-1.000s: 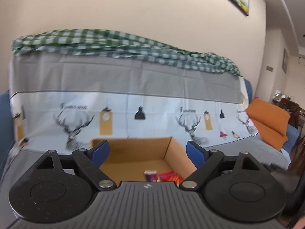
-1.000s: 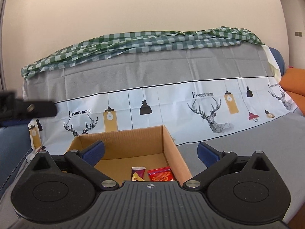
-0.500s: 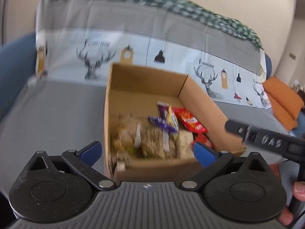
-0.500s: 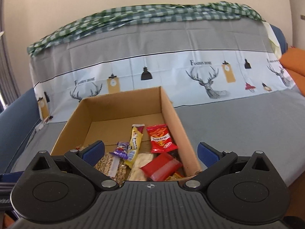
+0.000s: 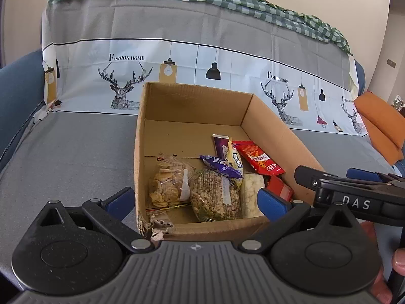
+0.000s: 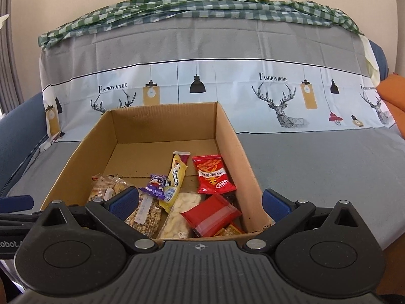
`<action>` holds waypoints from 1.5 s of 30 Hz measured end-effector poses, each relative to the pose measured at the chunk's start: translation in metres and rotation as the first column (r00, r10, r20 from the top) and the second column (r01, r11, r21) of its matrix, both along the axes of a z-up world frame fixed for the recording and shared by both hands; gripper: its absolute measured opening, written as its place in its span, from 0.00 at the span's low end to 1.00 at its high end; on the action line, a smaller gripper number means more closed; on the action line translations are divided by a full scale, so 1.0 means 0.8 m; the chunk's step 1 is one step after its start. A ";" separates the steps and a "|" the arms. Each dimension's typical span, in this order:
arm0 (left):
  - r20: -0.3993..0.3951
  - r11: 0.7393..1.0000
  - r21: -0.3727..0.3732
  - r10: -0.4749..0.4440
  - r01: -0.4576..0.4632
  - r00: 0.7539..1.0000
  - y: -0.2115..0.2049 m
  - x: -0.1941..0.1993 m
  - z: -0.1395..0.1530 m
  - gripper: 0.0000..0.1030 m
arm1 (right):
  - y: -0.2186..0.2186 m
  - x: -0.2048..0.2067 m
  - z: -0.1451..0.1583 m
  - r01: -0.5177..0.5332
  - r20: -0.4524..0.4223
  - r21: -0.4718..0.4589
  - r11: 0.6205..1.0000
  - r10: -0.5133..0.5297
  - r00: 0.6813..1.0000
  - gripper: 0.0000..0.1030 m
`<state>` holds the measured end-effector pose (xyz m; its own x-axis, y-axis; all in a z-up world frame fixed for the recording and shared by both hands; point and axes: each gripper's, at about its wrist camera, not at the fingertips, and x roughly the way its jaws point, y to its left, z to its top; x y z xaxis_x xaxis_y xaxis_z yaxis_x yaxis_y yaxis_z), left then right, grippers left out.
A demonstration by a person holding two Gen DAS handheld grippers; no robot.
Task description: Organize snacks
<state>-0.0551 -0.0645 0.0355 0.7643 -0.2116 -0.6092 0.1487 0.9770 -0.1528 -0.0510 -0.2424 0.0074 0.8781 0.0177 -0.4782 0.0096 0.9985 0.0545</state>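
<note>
An open cardboard box [image 5: 192, 88] [image 6: 164, 107] sits on the covered sofa seat with several snacks at its near end. Among them are a bag of round crackers [image 5: 168, 185], a bag of nuts [image 5: 215, 195], a purple wrapper [image 6: 154, 187], a yellow bar [image 6: 176, 177], a red packet [image 6: 212, 177], a red pouch [image 6: 210, 214] and a bag of white pieces [image 6: 179, 215]. My left gripper [image 5: 196, 201] hovers open over the box's near wall, holding nothing. My right gripper [image 6: 200, 204] is open and empty above the near right corner, its right finger outside the box wall.
A grey cloth with a deer print [image 5: 126, 86] covers the sofa, and a green checked cloth [image 6: 202, 7] lies over the backrest. An orange cushion [image 5: 379, 124] lies at the right, a blue armrest [image 5: 15, 76] at the left. A hand [image 5: 397, 261] holds the right gripper.
Both views have tipped down from the backrest onto the box, so the snacks inside now show. The left gripper's jaws widened a little. The right gripper came into the left view's right side.
</note>
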 end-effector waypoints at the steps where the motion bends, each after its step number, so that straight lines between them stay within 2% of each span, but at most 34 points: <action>1: -0.001 1.000 -0.002 -0.001 0.001 1.000 0.000 0.001 -0.001 0.99 | 0.000 0.001 0.000 0.002 -0.002 0.000 1.000 -0.002 1.000 0.99; 45: 0.003 0.999 -0.029 -0.019 0.020 1.000 -0.003 0.004 0.000 1.00 | 0.000 0.002 0.000 0.000 0.000 -0.009 1.000 0.000 1.000 0.99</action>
<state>-0.0520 -0.0671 0.0354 0.7613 -0.2440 -0.6007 0.1681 0.9691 -0.1805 -0.0490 -0.2426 0.0071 0.8782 0.0135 -0.4781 0.0096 0.9989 0.0458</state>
